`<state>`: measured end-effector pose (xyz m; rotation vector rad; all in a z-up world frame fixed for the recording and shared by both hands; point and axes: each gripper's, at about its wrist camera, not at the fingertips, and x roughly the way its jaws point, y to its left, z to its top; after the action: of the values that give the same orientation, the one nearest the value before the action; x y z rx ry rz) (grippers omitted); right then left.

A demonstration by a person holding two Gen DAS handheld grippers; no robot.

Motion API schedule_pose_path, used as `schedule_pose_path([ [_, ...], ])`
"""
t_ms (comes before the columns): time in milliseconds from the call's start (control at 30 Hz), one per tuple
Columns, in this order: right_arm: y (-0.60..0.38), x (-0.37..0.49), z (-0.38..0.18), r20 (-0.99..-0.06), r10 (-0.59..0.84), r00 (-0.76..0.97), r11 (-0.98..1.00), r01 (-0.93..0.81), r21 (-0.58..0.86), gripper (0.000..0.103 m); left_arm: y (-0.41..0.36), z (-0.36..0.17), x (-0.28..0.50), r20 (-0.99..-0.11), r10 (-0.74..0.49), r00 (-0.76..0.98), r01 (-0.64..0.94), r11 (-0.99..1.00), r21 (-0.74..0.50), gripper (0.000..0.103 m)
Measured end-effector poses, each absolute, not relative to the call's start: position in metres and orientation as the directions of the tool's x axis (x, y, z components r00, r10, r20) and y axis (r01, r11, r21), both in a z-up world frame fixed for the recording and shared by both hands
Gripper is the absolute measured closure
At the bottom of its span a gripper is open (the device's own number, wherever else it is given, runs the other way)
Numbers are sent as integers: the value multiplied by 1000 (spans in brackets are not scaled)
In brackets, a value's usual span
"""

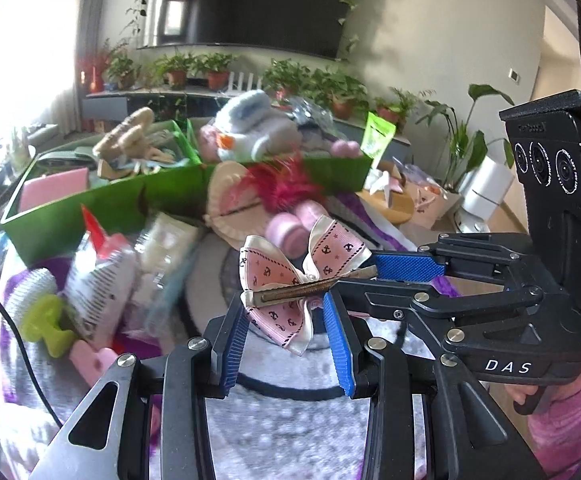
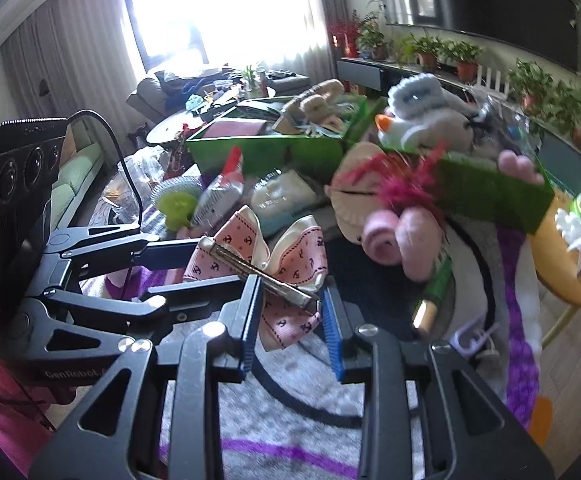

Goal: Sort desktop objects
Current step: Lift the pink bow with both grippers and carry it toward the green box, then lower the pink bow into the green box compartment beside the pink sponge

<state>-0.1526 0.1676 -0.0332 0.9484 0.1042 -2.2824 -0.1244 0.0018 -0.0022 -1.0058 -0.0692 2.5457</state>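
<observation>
A pink ribbon bow hair clip with an anchor print and a metal clip bar hangs in the air above the patterned cloth. Both grippers hold it. My left gripper has its blue pads on either side of the bow's lower loop. My right gripper reaches in from the right in the left wrist view and is shut on the end of the metal bar. A green divided box with toys and slippers stands behind.
A plush toy sits in the green box. Loose items lie before it: a pink plush with red fur, a lime green brush, packets, a green battery. Plants and a TV line the back wall.
</observation>
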Motion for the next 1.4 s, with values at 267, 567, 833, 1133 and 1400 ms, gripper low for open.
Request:
schedule_pose_path([
  [267, 139, -160, -15, -640, -563, -523, -756, 639, 142, 73, -25, 15, -126, -615, 352, -705, -312, -933, -177, 64],
  [567, 105, -173, 3, -612, -597, -518, -718, 686, 119, 73, -55, 30, -132, -586, 312, -748, -274, -949, -155, 65],
  [833, 75, -181, 16, -601, -608, -519, -697, 711, 92, 73, -84, 38, -137, -561, 294, -774, -247, -956, -160, 64],
  [1133, 42, -193, 31, -582, -631, -513, -669, 739, 75, 73, -116, 51, -150, -536, 256, -804, -211, -967, -146, 64],
  [1400, 15, -219, 42, -564, -661, -495, -647, 757, 94, 73, -140, 62, -174, -523, 219, -824, -180, -976, -124, 64],
])
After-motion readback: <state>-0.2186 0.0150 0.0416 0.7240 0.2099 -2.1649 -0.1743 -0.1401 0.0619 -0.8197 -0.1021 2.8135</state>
